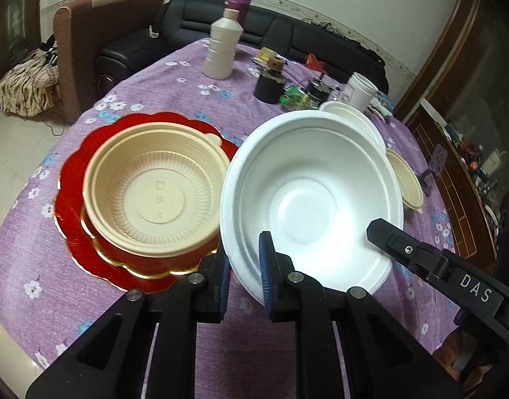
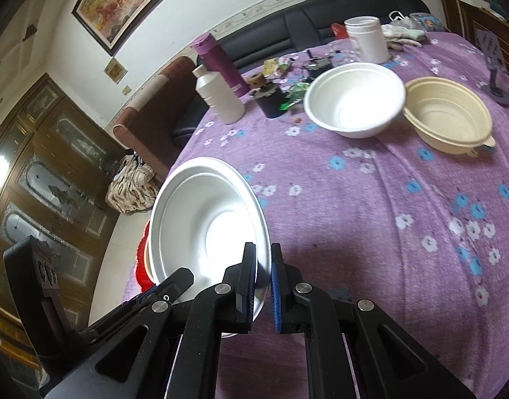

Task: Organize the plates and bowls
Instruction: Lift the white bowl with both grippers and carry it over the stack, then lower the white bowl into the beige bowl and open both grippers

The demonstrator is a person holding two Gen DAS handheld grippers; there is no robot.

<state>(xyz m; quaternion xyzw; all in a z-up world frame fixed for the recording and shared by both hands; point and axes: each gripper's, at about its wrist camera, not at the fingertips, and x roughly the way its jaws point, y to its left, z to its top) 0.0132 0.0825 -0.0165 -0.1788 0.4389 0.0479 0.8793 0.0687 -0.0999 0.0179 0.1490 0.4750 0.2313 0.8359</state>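
Both grippers hold one white foam bowl (image 1: pixel 307 199) off the purple tablecloth, each by its rim. My left gripper (image 1: pixel 244 282) is shut on the near-left rim. My right gripper (image 2: pixel 263 286) is shut on the opposite rim, and the bowl (image 2: pixel 201 226) looks tilted in the right wrist view. Just left of the held bowl, a beige ribbed bowl (image 1: pixel 154 196) sits on a red scalloped plate (image 1: pixel 71 226). Farther back on the table stand a second white bowl (image 2: pixel 354 99) and a second beige bowl (image 2: pixel 447 113), side by side.
At the back of the table stand a white bottle (image 1: pixel 221 50), a purple flask (image 2: pixel 218 63), a black cup (image 1: pixel 267 88), a white jar (image 2: pixel 367 38) and small clutter. A purple spatula stand (image 2: pixel 494 66) is at the right edge. A black sofa (image 1: pixel 287 30) and a brown armchair (image 1: pixel 81 33) lie beyond.
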